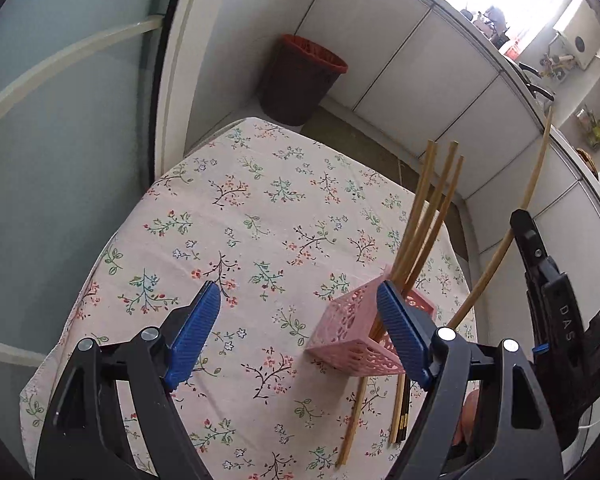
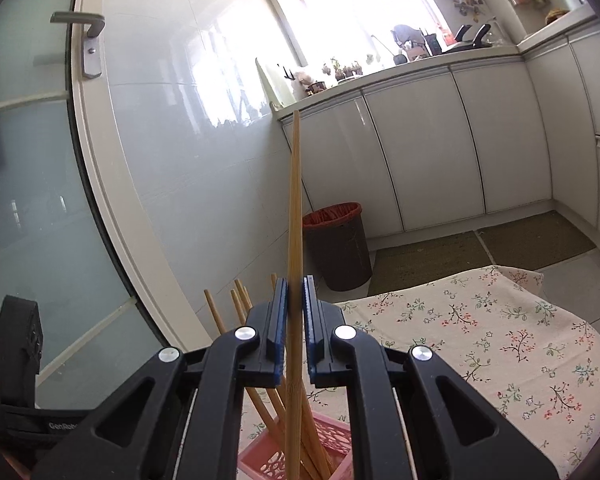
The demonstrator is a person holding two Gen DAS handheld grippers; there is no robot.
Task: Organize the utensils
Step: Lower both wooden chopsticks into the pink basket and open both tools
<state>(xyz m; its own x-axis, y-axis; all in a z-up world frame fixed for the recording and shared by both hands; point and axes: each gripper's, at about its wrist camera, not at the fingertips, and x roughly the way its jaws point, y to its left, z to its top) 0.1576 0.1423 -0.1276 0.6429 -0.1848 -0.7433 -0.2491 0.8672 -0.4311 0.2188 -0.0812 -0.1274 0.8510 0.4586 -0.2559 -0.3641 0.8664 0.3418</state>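
Chopsticks [image 1: 428,216] stand leaning in the pink basket [image 1: 356,340] on the tabletop [image 1: 236,216], just beside my left tool [image 1: 296,340], whose blue pads are spread wide with nothing between them. My right tool [image 2: 295,320] is clamped tight on one bamboo chopstick [image 2: 295,208], upright above the basket. Only the left view shows the loose chopsticks [image 1: 400,412] lying beside the basket; only the right shows the grip.

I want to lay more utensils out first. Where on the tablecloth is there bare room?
The floral tablecloth is bare from the pink basket across to the edge nearest the bin. It is crowded near the basket, where loose chopsticks lie on the cloth.
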